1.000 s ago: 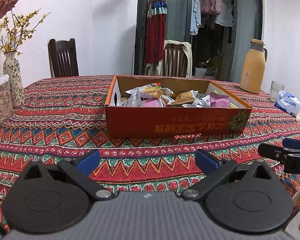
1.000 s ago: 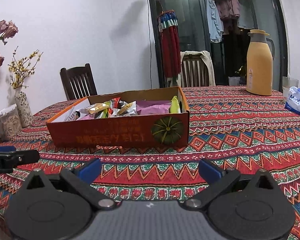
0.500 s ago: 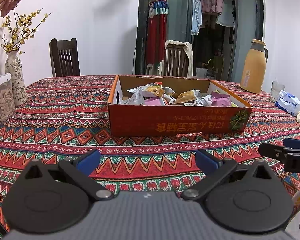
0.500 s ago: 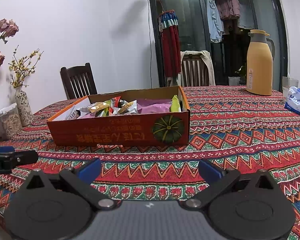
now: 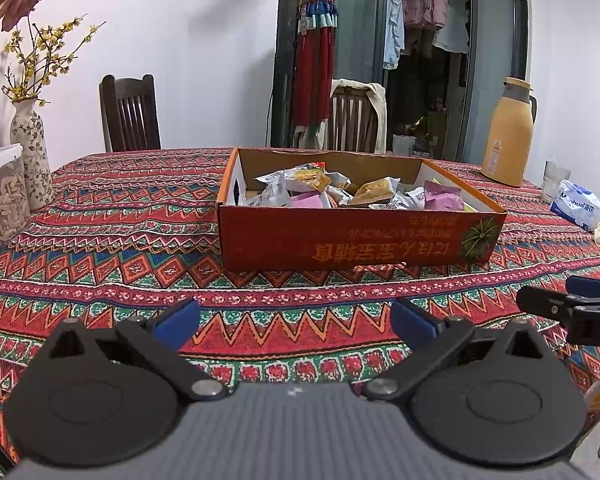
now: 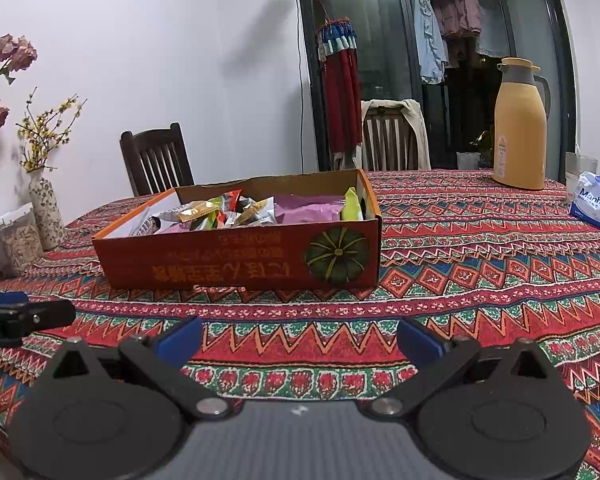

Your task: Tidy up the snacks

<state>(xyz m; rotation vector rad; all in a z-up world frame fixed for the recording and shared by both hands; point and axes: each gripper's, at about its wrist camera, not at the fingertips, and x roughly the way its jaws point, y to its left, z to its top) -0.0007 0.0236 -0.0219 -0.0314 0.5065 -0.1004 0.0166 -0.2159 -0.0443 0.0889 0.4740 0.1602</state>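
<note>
The left gripper (image 5: 294,320) and the right gripper (image 6: 300,336) are both hovering over the near edge of the patterned tablecloth (image 5: 140,216), each with its blue-tipped fingers spread wide and gripping nothing. The snack packets (image 5: 340,192) are lying heaped inside the orange cardboard box (image 6: 240,264), which is sitting farther back, mid-table.

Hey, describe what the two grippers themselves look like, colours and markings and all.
Both grippers, left and right, match: black round housings, black linkage arms with silver pins, a grey ribbed body, and blue fingers. White lettering shows on each one's side.
</note>
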